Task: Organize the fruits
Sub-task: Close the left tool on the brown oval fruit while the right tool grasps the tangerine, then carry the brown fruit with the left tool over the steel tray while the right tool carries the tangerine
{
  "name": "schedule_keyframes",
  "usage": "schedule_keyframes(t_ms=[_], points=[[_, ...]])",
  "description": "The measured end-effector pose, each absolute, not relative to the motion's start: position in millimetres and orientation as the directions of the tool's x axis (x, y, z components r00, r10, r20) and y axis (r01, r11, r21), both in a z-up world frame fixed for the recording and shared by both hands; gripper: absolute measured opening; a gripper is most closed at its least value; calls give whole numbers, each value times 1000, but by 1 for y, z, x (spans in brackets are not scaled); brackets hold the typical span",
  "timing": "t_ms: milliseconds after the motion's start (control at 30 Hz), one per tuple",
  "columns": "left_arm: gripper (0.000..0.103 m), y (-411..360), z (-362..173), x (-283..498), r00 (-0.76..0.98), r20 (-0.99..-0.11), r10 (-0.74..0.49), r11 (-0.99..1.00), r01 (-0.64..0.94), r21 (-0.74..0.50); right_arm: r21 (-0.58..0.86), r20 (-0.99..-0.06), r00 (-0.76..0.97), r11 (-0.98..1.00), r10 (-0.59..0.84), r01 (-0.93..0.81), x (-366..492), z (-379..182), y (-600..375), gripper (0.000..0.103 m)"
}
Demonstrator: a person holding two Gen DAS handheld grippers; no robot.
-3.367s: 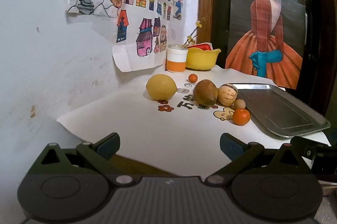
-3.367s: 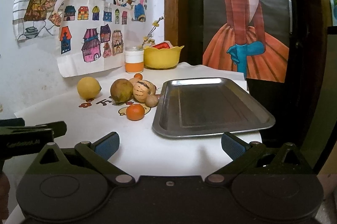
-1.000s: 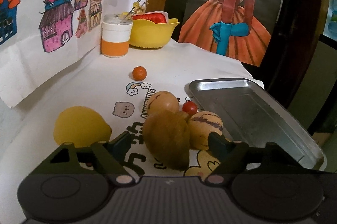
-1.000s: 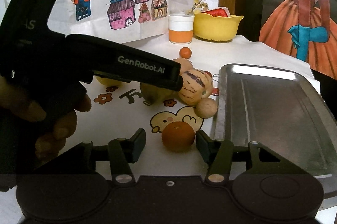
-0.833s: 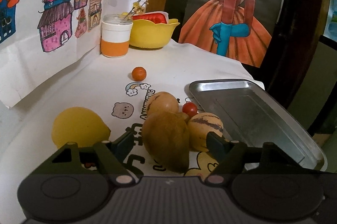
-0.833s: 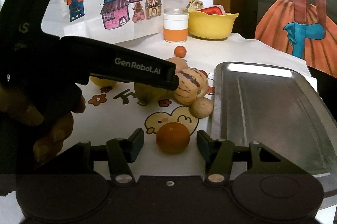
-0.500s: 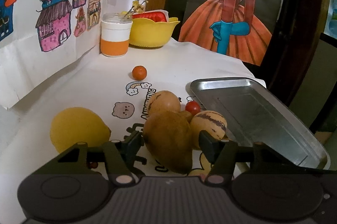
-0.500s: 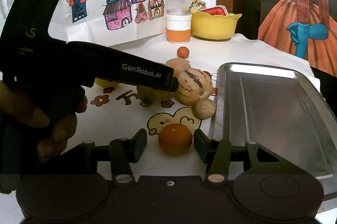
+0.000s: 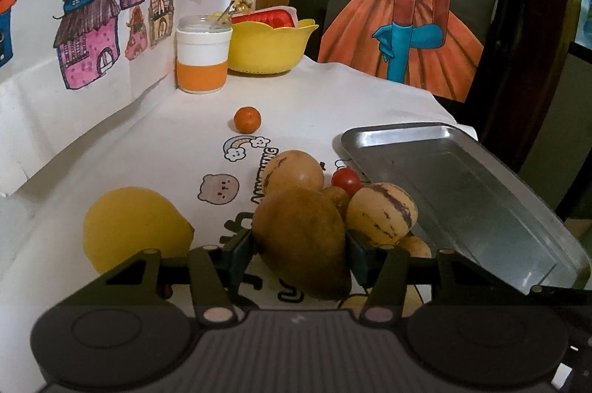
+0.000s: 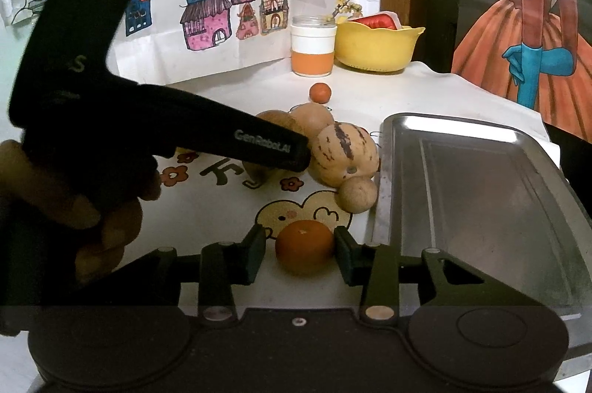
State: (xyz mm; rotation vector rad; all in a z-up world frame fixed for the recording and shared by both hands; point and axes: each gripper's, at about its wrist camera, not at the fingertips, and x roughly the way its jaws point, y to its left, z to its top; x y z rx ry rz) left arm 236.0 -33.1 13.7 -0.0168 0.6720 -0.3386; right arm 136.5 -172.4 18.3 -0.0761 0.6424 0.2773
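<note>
Left hand-held gripper [image 9: 299,250], marked "GenRobot.AI", clamped on the brown fruit [image 9: 301,241]. Right hand-held gripper [image 10: 299,254] parted around the orange [image 10: 305,247], left pad apart from it, beside the tray [image 10: 481,193].

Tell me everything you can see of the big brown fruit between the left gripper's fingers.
The brown fruit is a large egg-shaped piece with dull, russet, slightly mottled skin, lying on the white printed cloth. The left gripper has a finger against each flank. A striped yellow fruit crowds its right side, a tan round fruit sits just behind, and the lemon lies apart to its left.
</note>
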Motion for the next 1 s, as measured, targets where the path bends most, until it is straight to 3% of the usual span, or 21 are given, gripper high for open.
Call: schedule_keyframes(t_ms=[100,1000], points=[[58,-33,13,236,731,-608,-311,946,299,-125,15,-600,768,962,226,-271,136,18,-173,36],[57,-36,35,187,720,-611,-330,941,303,-152,48,-545,802,964,246,-263,97,41,-206,35]])
